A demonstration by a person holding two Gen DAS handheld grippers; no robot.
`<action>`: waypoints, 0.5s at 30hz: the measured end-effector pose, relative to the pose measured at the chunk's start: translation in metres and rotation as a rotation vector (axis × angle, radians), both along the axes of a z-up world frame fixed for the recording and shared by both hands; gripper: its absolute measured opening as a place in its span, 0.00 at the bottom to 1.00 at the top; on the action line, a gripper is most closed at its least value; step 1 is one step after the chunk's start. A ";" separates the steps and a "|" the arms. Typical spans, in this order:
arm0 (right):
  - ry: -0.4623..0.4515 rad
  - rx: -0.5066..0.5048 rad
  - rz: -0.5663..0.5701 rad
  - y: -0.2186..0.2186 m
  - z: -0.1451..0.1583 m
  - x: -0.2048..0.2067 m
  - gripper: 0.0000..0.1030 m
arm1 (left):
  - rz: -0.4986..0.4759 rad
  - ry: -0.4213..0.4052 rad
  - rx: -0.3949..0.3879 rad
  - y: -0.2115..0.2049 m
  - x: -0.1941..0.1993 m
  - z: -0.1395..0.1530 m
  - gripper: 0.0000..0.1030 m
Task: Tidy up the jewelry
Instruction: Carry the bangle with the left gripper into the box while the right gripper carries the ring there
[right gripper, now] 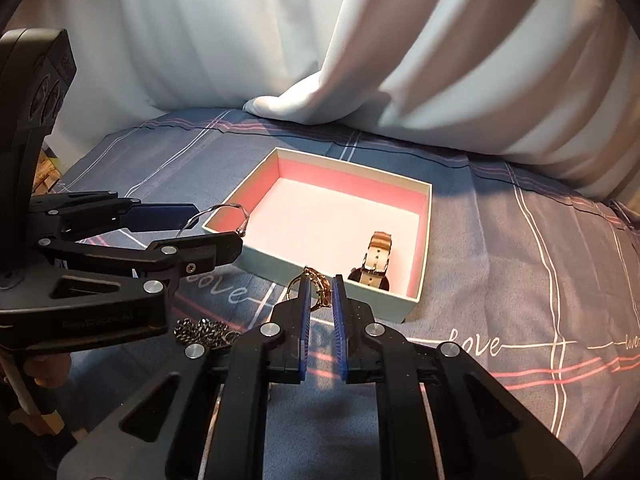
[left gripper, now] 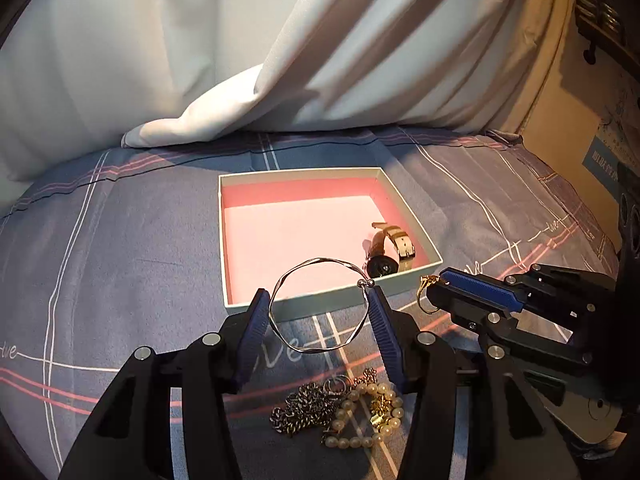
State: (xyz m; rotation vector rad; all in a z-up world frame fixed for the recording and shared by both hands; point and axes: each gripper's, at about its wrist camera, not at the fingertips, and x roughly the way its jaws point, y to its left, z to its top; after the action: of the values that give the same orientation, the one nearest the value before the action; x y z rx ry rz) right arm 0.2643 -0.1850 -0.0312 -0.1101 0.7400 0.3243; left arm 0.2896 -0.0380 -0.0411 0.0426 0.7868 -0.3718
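A pink-lined open box (left gripper: 320,174) (right gripper: 424,240) sits on the blue bedspread with a watch (left gripper: 386,250) (right gripper: 374,264) in its near right corner. My left gripper (left gripper: 318,304) is shut on a twisted silver bangle (left gripper: 320,264), held above the box's near edge; the bangle also shows in the right wrist view (right gripper: 216,212). My right gripper (right gripper: 320,292) is shut on a gold ring (right gripper: 316,280), just short of the box's near wall; the ring shows in the left wrist view (left gripper: 426,294) too. A pearl bracelet (left gripper: 368,416), a gold piece and a dark chain (left gripper: 304,406) (right gripper: 204,330) lie on the bedspread below my left gripper.
White curtain fabric (left gripper: 280,60) (right gripper: 360,60) hangs behind the box and rests on the bed. A cardboard box (left gripper: 592,128) stands at the far right of the left wrist view. The bedspread (right gripper: 520,280) stretches right of the box.
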 end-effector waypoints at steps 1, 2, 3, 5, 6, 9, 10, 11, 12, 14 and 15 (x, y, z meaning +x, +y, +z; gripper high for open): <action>-0.011 -0.002 -0.007 0.000 0.005 0.006 0.11 | 0.011 -0.010 -0.004 0.000 0.006 0.006 0.48; -0.019 -0.004 -0.013 0.000 0.009 0.011 0.11 | 0.024 -0.019 -0.009 0.000 0.011 0.012 0.48; -0.023 -0.007 -0.016 0.000 0.013 0.017 0.11 | 0.034 -0.024 -0.014 0.000 0.016 0.017 0.48; -0.035 -0.016 -0.026 0.001 0.020 0.029 0.11 | 0.059 -0.033 -0.020 0.000 0.026 0.025 0.48; -0.038 -0.020 -0.025 0.002 0.023 0.035 0.11 | 0.070 -0.034 -0.019 0.000 0.031 0.029 0.48; -0.047 -0.029 -0.026 0.005 0.030 0.052 0.11 | 0.106 -0.041 -0.019 -0.001 0.045 0.037 0.48; -0.050 -0.025 -0.028 0.005 0.032 0.057 0.11 | 0.114 -0.041 -0.017 -0.001 0.050 0.039 0.48; -0.051 -0.022 -0.026 0.006 0.034 0.062 0.11 | 0.121 -0.039 -0.015 -0.002 0.053 0.040 0.48; -0.050 -0.022 -0.027 0.006 0.035 0.066 0.11 | 0.126 -0.037 -0.014 -0.003 0.056 0.041 0.48; -0.048 -0.025 -0.024 0.006 0.038 0.073 0.11 | 0.138 -0.031 -0.007 -0.004 0.062 0.040 0.48; -0.044 -0.029 -0.021 0.007 0.038 0.077 0.11 | 0.139 -0.026 -0.006 -0.005 0.064 0.038 0.49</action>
State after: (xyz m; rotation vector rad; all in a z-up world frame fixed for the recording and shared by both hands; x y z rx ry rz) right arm 0.3415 -0.1780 0.0071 -0.1361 0.7021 0.2902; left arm 0.3533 -0.0434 -0.0028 -0.0131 0.7579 -0.2413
